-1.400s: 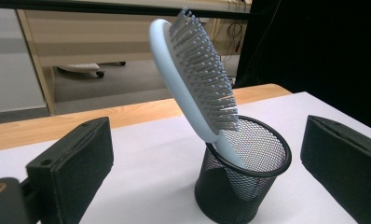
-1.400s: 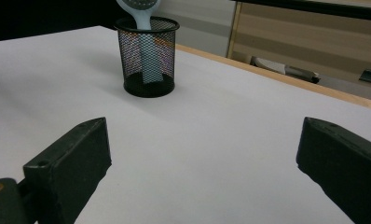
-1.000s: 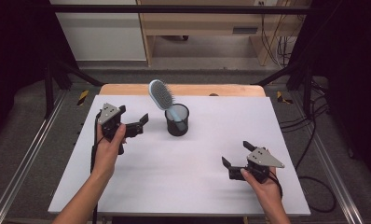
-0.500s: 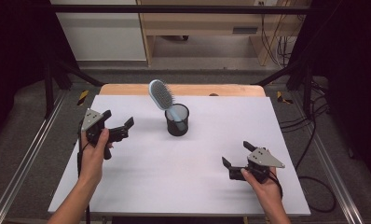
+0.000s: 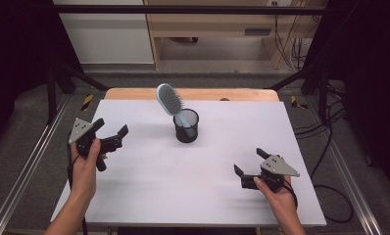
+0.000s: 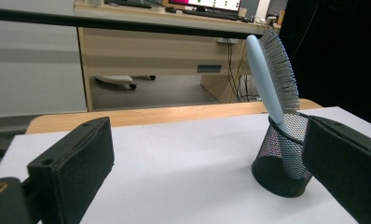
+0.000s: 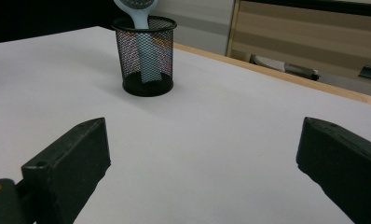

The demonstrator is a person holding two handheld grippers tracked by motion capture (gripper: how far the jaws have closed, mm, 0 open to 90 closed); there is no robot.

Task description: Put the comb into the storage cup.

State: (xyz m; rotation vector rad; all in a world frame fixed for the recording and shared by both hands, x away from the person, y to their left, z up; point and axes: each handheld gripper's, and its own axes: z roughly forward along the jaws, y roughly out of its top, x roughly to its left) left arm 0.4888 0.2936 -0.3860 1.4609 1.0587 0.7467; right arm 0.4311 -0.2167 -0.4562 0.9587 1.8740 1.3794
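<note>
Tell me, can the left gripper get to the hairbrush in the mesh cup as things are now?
Probably yes. The left gripper is open, and bare table lies between it and the hairbrush, which leans out of the mesh cup toward that side.

No text, label, brand, number or sign can be read anywhere: the monitor on the far desk in the left gripper view shows coloured marks too small to make out, and the hairbrush and mesh cup bear no print.
</note>
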